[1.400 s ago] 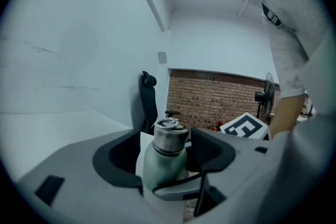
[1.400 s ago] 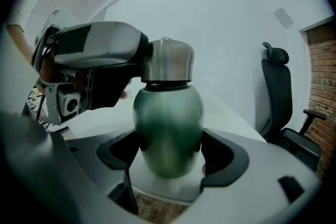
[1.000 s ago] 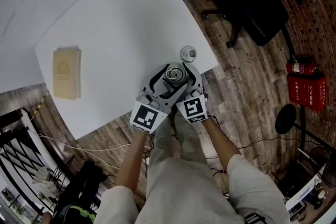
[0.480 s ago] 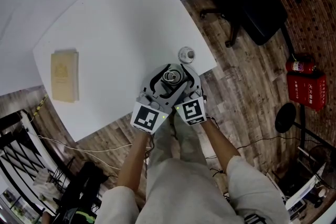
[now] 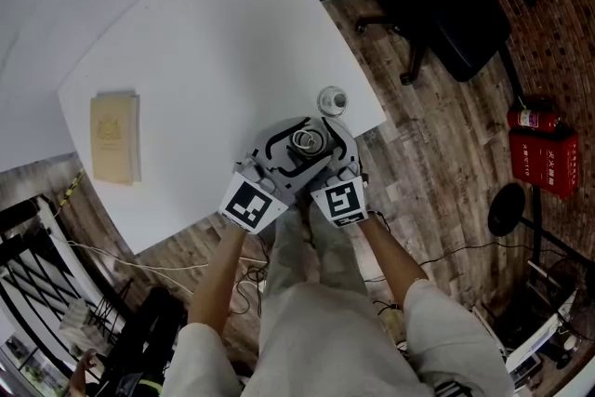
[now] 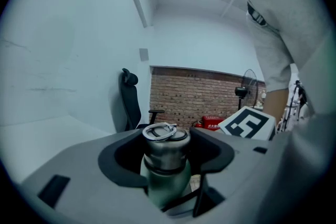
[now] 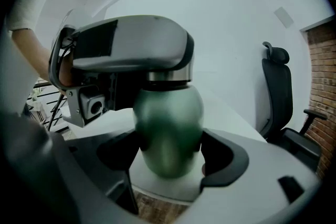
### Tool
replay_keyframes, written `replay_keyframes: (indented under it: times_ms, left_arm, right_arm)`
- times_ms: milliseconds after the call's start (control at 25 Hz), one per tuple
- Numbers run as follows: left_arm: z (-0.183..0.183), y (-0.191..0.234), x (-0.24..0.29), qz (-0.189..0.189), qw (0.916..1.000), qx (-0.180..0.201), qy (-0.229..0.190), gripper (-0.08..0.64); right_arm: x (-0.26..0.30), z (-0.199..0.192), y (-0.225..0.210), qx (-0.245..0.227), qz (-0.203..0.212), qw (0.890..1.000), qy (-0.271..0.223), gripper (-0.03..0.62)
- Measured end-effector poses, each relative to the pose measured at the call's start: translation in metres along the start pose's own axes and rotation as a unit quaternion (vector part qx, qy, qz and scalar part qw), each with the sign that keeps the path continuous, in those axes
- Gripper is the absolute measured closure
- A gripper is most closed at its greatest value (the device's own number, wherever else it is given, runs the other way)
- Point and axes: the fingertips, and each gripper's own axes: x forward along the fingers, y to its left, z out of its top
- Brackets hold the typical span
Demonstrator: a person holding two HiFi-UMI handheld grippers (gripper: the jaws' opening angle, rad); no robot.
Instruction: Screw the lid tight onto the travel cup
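The travel cup has a green body (image 7: 169,128) and a steel lid (image 6: 166,150) with a wire ring on top. It is held upright over the near right edge of the white table (image 5: 204,42). My left gripper (image 6: 167,139) sits around the lid (image 5: 304,140), both dark pads against its sides. Its jaws have just been closing on the lid. My right gripper (image 7: 169,152) is shut on the green body lower down. In the right gripper view the left gripper's grey jaw spans the top of the cup. Both marker cubes show in the head view.
A small round silvery object (image 5: 332,99) stands on the table just beyond the cup. A tan notebook (image 5: 114,138) lies at the table's left. A black office chair (image 5: 446,5) and a red fire-extinguisher box (image 5: 541,153) stand on the wooden floor to the right.
The left gripper has rolled about the lid, and its marker cube has swung left in the head view. The right gripper and cup body stay where they were.
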Motion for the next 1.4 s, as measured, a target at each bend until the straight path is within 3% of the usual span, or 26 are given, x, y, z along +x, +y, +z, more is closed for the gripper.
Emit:
replay_keyframes:
  times_ms: [280,520,720,920,1120,1280,1400]
  left_arm:
    - [0.0,-0.006,0.0,-0.082,0.9956,0.044,0.015,0.299]
    - [-0.004,-0.008,-0.001,-0.145,0.9868,0.066,0.033,0.299]
    - [-0.005,-0.01,-0.003,-0.167,0.9826,0.066,0.046,0.298]
    - [-0.002,-0.007,-0.002,-0.123,0.9905,0.06,0.018,0.282]
    - [-0.005,0.002,-0.01,-0.015,0.9994,0.031,-0.001,0.272]
    - [-0.005,0.003,-0.011,0.056,0.9983,0.011,-0.008,0.27]
    - [-0.006,0.003,-0.009,0.094,0.9954,0.019,0.005,0.27]
  right_arm:
    - [-0.001,0.001,0.0,0.001,0.0,1.0,0.0,0.23]
    - [0.001,-0.001,0.001,-0.001,0.001,1.0,0.001,0.23]
    - [0.0,0.0,0.0,-0.001,-0.001,1.0,0.001,0.23]
    - [0.001,0.0,0.0,-0.001,-0.003,1.0,-0.001,0.23]
    - [0.002,-0.001,0.001,-0.003,-0.006,1.0,-0.001,0.23]
    - [0.001,-0.001,0.001,-0.001,-0.008,1.0,-0.004,0.23]
    - [0.001,0.0,0.001,-0.005,-0.008,1.0,-0.004,0.23]
